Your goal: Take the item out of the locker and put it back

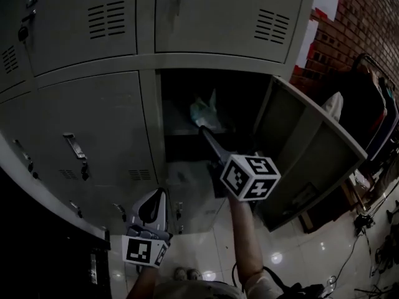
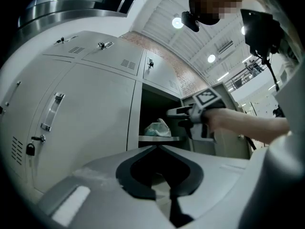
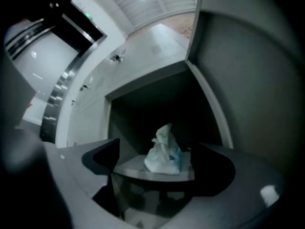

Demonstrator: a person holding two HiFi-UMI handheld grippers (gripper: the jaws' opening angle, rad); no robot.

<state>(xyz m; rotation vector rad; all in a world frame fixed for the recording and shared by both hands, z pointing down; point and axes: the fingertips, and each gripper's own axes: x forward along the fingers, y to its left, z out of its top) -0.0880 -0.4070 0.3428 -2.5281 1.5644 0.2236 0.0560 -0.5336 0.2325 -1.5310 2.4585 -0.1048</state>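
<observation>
- Locker [image 1: 149, 123]: we log one compartment open.
- Door [image 1: 299, 161]: swung wide to the right.
- Shelf [image 3: 143, 168]: inside the compartment; it carries the bag.
- Right gripper [image 1: 204, 131]: at the compartment's mouth, jaws spread wide, gripping nothing, aimed at the bag.
- Left gripper [image 1: 157, 198]: low, near and left; jaws together, empty.
- Bag [image 3: 164, 151]: upright on the shelf, untouched.

We judge the opening done, with removal and return both left.

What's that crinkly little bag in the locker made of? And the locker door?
The bag is probably thin plastic film: whitish, crumpled, pinched to a point on top. The open locker door looks like painted sheet metal, pale grey and matte: flat, thin, with folded edges.
</observation>
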